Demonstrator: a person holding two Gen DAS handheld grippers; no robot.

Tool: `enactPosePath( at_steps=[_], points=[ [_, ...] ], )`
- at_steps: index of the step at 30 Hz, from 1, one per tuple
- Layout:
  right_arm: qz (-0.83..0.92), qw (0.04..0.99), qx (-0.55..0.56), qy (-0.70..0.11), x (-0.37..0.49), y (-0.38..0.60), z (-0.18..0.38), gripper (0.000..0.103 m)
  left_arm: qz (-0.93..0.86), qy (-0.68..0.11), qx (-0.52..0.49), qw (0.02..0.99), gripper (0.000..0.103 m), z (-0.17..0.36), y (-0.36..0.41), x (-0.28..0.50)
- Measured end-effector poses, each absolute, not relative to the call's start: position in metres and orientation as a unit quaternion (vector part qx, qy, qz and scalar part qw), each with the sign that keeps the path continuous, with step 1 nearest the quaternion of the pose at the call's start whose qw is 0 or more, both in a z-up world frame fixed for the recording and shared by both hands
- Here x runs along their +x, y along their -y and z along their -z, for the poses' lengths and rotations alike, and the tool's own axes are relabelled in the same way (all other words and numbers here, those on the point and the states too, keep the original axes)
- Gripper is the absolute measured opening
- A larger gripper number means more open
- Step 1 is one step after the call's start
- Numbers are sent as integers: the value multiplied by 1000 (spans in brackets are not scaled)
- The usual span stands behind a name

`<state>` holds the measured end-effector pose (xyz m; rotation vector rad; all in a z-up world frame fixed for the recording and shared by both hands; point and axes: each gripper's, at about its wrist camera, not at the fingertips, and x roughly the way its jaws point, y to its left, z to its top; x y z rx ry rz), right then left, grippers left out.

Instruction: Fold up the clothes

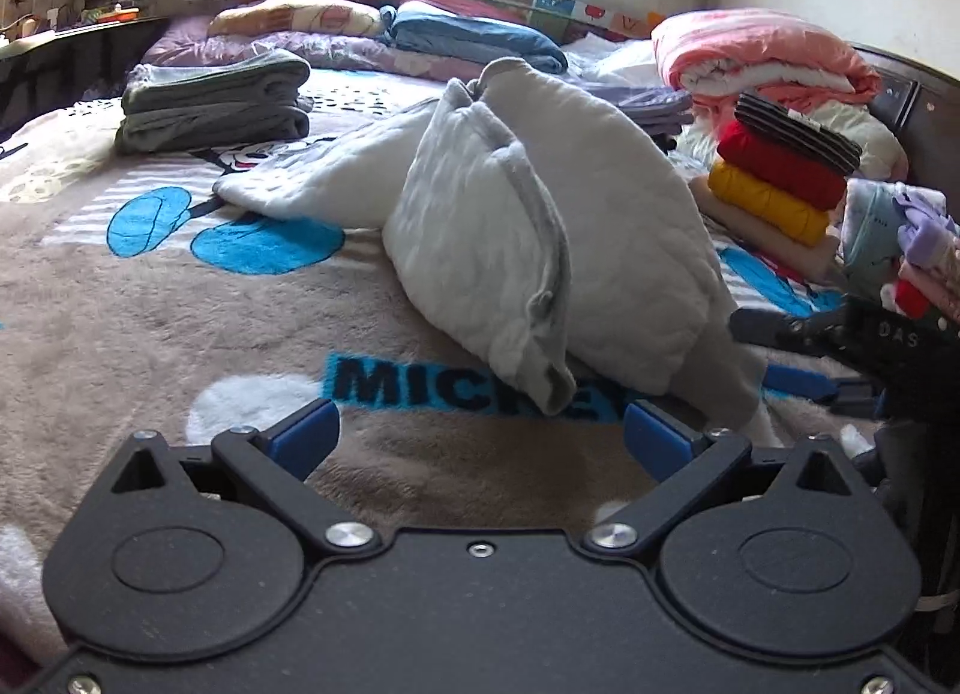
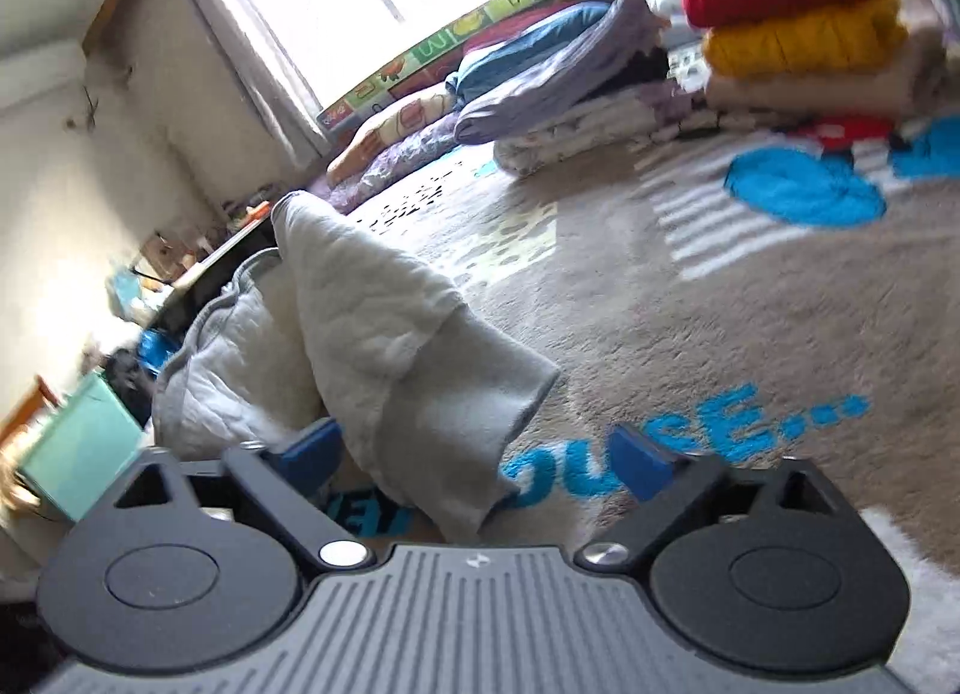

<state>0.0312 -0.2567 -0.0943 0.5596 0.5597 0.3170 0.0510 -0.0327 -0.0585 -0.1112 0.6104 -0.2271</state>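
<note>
Lying folded at far left, a grey stack [image 1: 216, 102] looks finished; mid-bed, the white garment [image 1: 540, 226] sits crumpled, still unfolded, before the wide-open left gripper [image 1: 480, 442]. Right gripper [image 2: 480, 454], also wide, straddles its hem ungripped; coloured stack [image 1: 780, 178] far right.

The blanket [image 1: 150, 322] lies bare in front and to the left, so a gripper can pass there freely. The crumpled white garment [image 1: 540, 226] stands high in the middle. On the right the stack of folded clothes [image 1: 780, 184] (quite tall) blocks the way; the grey folded pile [image 1: 216, 99] closes the far left.
</note>
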Motion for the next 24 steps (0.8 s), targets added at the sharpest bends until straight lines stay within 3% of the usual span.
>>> enactPosePath(
  at_steps=[5,8,11,16,19,24],
  points=[
    [-187,901,269,-284,47,245,104,74,113,-284,-40,951,96,60,46,60],
    [-195,901,266,-280,49,241,105,66,109,-277,-31,954,87,59,53,68],
    [-199,902,271,-272,49,243,105,51,104,-279,-25,954,72,61,58,76],
    [-207,902,279,-257,51,250,102,38,86,-281,-27,955,18,64,57,86],
    [-204,903,282,-250,52,253,100,31,74,-273,-29,959,9,60,53,89],
    [-191,911,288,-227,48,263,93,22,61,-242,-21,968,4,39,39,92]
  ],
)
